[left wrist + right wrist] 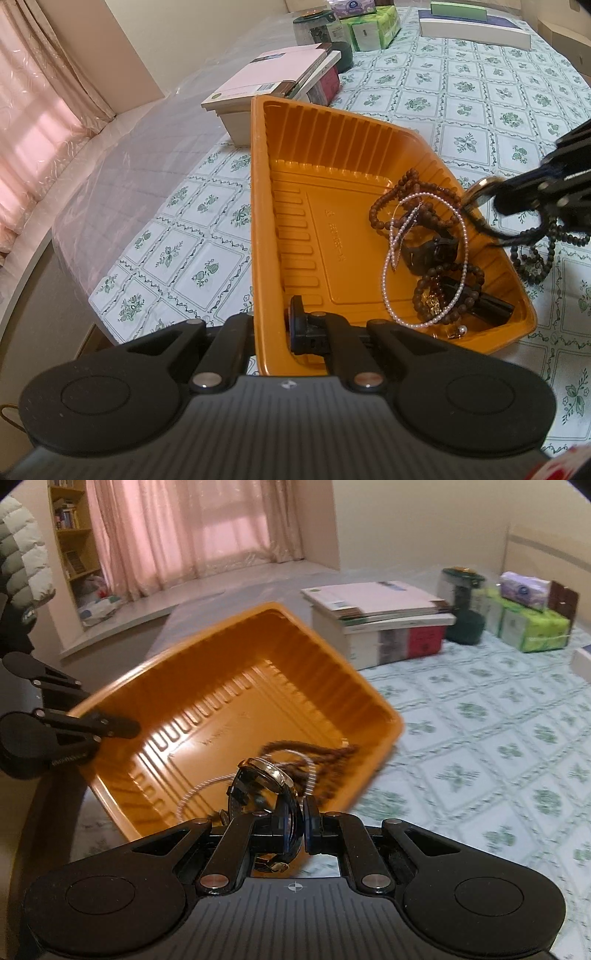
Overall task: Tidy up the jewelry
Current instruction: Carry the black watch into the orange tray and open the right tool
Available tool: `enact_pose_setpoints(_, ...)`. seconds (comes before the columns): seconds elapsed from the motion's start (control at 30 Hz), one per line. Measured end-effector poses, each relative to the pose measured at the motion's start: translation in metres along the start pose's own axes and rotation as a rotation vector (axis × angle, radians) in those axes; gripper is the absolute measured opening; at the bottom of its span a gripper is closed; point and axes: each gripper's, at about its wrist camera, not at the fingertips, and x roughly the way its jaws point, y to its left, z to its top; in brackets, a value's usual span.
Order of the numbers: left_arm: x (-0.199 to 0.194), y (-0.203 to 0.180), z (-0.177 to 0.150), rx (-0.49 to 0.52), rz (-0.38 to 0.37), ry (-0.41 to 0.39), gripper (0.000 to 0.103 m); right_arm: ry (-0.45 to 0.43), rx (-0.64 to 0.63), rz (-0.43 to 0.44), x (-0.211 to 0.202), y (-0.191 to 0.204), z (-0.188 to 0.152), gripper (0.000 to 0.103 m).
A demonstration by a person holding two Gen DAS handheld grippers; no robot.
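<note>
An orange plastic tray (332, 240) sits on the floral tablecloth. My left gripper (271, 330) is shut on its near wall, one finger inside and one outside. In the tray's right half lie brown bead bracelets (384, 206), a pearl necklace (463, 229) and a black watch (491, 306). My right gripper (300, 827) is shut on the black strap of a metal-rimmed watch (266, 773) and holds it just over the tray's (221, 701) near edge. In the left wrist view, the right gripper (517, 192) and its watch (480, 192) hang at the tray's right rim.
A dark bead string (532, 266) lies on the cloth right of the tray. Behind the tray are a stack of books (273, 77), a green jar (314, 26), tissue packs (373, 29) and a white box (476, 29). A bookshelf (70, 535) and a pink curtain (184, 528) stand beyond.
</note>
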Motion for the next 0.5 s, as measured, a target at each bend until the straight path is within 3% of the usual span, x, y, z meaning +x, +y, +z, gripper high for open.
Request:
enact_pose_setpoints(0.27,0.0,0.0,0.0,0.0,0.0,0.0,0.003,0.023,0.06,0.124,0.03,0.017,0.01,0.007)
enact_pose_setpoints(0.5,0.001,0.001,0.0,-0.003,-0.002,-0.002,0.003,0.034,0.076,0.178,0.05,0.026,0.011,0.007)
